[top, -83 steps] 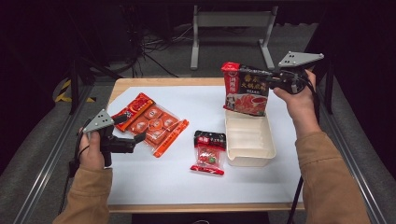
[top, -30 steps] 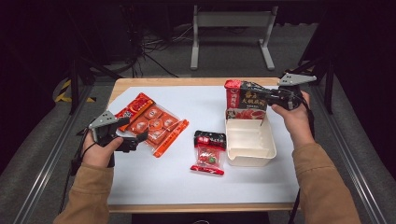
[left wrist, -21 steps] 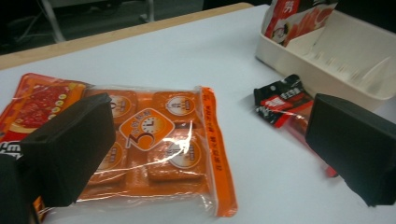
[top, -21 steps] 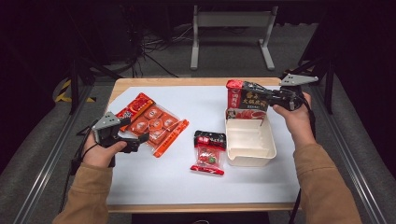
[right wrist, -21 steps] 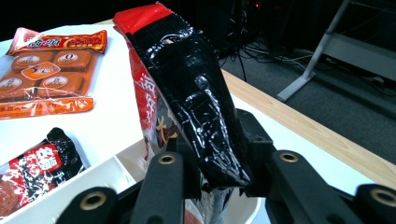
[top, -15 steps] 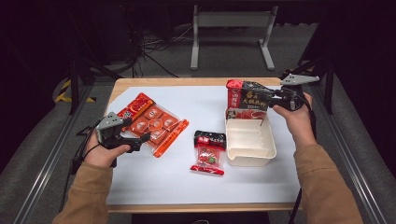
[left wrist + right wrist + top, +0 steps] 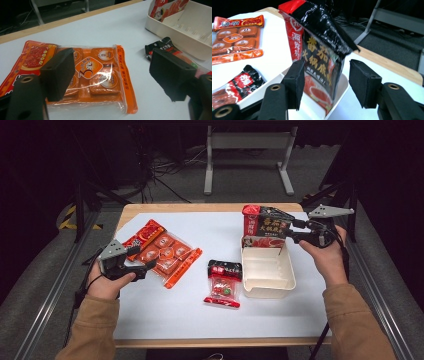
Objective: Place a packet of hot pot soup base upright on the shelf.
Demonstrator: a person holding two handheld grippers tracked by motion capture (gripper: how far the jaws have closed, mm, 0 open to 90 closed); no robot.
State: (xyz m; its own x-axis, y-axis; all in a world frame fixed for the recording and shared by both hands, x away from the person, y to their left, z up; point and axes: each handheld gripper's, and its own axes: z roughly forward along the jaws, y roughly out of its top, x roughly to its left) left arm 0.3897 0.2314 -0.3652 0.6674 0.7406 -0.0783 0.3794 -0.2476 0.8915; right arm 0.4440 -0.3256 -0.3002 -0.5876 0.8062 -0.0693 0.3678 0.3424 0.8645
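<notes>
A red and black sauce bag (image 7: 262, 225) stands upright in the far end of a white tray (image 7: 267, 270). My right gripper (image 7: 292, 230) is open just right of it; its jaws have just been opening, and the bag (image 7: 322, 50) stands free between and beyond them. An orange packet of blocks (image 7: 165, 252) lies flat at the left. My left gripper (image 7: 147, 266) is open at its near edge; its jaws have just been closing around the packet (image 7: 100, 72), with the pads off it.
A small black and red packet (image 7: 223, 282) lies on the white sheet between the orange packet and the tray. The tray's near compartments hold nothing. The table's wooden edge (image 7: 210, 207) runs along the far side, with a metal stand behind it.
The right jaws have opened off the sauce bag, which stays standing in the tray, and that hand has drawn back a little to the right. The left jaws have narrowed over the orange packet.
</notes>
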